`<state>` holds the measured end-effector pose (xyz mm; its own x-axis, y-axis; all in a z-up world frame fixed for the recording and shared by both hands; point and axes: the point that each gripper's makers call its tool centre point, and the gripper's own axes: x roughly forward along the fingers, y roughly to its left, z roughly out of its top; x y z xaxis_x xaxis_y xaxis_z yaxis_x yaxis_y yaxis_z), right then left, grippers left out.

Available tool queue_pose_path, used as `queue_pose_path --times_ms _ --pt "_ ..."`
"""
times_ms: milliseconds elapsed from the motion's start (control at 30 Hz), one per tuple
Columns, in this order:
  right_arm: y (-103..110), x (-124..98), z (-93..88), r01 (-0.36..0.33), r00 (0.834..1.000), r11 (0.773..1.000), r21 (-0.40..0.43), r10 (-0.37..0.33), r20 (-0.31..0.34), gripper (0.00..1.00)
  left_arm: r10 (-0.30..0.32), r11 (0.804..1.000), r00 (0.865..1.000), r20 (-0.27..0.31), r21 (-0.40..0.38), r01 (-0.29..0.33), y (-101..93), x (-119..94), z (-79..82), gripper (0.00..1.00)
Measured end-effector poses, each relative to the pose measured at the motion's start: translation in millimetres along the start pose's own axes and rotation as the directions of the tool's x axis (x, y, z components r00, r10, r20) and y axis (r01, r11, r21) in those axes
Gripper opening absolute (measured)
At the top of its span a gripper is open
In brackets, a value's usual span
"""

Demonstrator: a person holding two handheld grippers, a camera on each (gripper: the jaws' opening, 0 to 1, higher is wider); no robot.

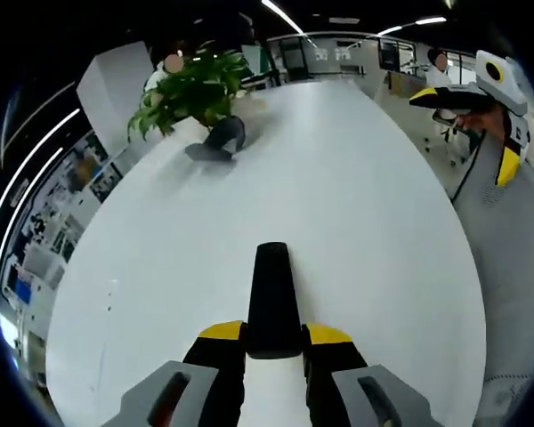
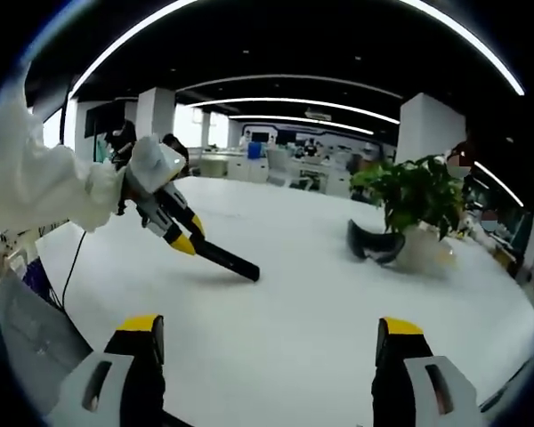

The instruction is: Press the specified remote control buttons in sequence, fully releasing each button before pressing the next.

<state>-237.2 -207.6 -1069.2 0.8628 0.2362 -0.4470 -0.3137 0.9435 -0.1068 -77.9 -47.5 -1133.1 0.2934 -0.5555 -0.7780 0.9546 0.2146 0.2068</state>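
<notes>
A long black remote control [image 1: 272, 294] sticks out forward between the yellow-tipped jaws of my left gripper [image 1: 274, 332], which is shut on it over the white table [image 1: 356, 205]. In the right gripper view, that same left gripper [image 2: 187, 236] comes in from the left, held by a white-sleeved arm [image 2: 36, 187]. There the remote [image 2: 229, 260] slants down, its far end close to the table top [image 2: 285, 311]. My right gripper [image 2: 271, 326] is wide open with nothing between its jaws, well apart from the remote. It also hangs at the far right [image 1: 470, 126], off the table's edge.
A potted green plant [image 1: 191, 89] [image 2: 416, 197] stands at the table's far end with a dark curved object [image 1: 218, 140] [image 2: 374, 242] beside it. Grey floor [image 1: 516, 267] lies past the table's right edge. Office desks and people are in the background.
</notes>
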Motion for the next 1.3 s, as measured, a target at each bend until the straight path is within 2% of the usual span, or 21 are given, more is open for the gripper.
queue_pose_path --times_ms 267,400,700,833,1067,1300 --pt "-2.3 -1.0 0.1 0.008 1.000 1.000 0.003 -0.008 0.001 0.97 -0.019 1.000 0.999 -0.029 0.019 0.020 19.7 7.7 -2.5 0.23" --pt "-0.1 -3.3 6.1 -0.006 0.999 1.000 0.012 0.005 0.036 0.97 -0.029 0.998 0.998 -0.063 0.049 0.032 28.0 13.9 -5.4 0.23" --pt "0.5 -1.8 4.2 -0.005 1.000 1.000 0.010 0.005 0.025 0.96 -0.056 0.996 0.993 -0.100 0.064 0.063 43.7 31.5 -10.4 0.23" --pt "0.0 -1.2 3.1 -0.001 1.000 1.000 0.008 0.001 0.018 0.95 -0.087 0.994 0.987 -0.136 0.048 0.094 49.1 39.1 -16.1 0.23" --pt "0.6 -0.6 0.6 0.001 1.000 1.000 0.000 -0.001 0.004 0.94 -0.105 0.990 0.977 -0.184 0.072 0.119 59.8 46.9 -21.4 0.23" --pt "-0.9 0.6 -1.5 0.010 1.000 1.000 -0.002 -0.010 -0.007 0.93 -0.135 0.985 0.962 -0.238 0.072 0.156 68.9 58.1 -31.4 0.23"
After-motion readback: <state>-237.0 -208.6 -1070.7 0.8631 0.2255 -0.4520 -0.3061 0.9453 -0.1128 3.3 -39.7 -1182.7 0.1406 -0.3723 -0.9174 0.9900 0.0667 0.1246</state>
